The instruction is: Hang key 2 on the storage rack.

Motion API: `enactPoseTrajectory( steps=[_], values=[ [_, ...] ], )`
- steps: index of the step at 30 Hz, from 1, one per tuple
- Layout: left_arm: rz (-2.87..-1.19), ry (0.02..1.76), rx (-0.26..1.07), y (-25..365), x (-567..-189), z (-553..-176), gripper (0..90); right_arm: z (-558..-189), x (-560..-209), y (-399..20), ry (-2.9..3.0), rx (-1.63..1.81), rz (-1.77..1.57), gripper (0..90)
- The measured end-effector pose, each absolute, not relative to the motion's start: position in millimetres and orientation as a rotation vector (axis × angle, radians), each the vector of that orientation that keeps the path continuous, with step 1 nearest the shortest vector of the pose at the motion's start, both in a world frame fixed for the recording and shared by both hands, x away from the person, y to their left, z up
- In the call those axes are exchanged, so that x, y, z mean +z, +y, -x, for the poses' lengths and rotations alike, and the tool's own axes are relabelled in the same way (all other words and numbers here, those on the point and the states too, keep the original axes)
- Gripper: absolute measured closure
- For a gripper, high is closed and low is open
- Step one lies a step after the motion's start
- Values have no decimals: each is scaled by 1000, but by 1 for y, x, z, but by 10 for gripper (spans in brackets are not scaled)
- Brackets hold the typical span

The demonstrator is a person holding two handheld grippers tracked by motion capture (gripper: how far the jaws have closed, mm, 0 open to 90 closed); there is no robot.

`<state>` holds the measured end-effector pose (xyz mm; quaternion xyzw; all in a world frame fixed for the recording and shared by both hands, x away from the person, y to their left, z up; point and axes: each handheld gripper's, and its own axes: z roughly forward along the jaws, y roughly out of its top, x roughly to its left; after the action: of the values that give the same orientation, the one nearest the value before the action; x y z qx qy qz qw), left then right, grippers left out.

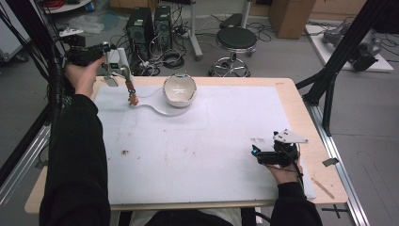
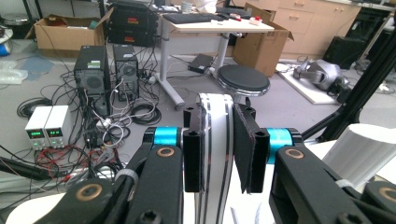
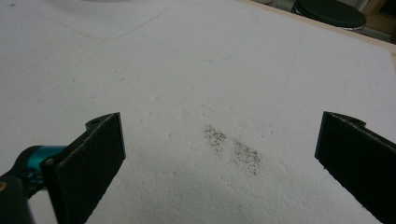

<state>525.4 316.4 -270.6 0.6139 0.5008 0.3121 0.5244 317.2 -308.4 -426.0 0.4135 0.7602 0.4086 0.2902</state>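
The white flat-handled utensil [image 2: 214, 121] with thin dark stripes down its length is off the table, clamped upright between the two black pads of the left gripper [image 2: 218, 154]. The jaws press on it from both sides. From the high view, the left hand holds that gripper [image 1: 101, 52] above the far left corner of the table, and the utensil's pale end [image 1: 111, 77] hangs just below it. I cannot tell whether that end is a scoop or a blade.

Just beside it on the mat lies a small reddish-brown thing [image 1: 133, 99], too small to identify. To its right stands a round white bowl [image 1: 179, 89], tipped a little, on a pale flat shape with a narrow neck. I cannot tell what, if anything, is in the bowl.

The right gripper [image 1: 256, 153] is well apart from all this, low over the white foam mat [image 1: 188, 150] near the right edge. Its jaws [image 3: 219, 154] are spread wide with nothing between them, over a dark speckled smudge [image 3: 232, 149].

My guess is that the work is at an early stage. The utensil has been picked up and the grip looks secure, but it has not yet reached the bowl. Whatever is to be done at the bowl looks undone, and the right hand seems to be waiting.
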Motion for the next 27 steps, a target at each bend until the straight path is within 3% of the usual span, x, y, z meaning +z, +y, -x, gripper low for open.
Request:
enactPoseTrajectory(
  steps=[27],
  values=[
    [-1415, 1166, 672, 306, -268, -524, 745, -316, -426, -309, 2022, 1090, -1106, 7]
  ],
)
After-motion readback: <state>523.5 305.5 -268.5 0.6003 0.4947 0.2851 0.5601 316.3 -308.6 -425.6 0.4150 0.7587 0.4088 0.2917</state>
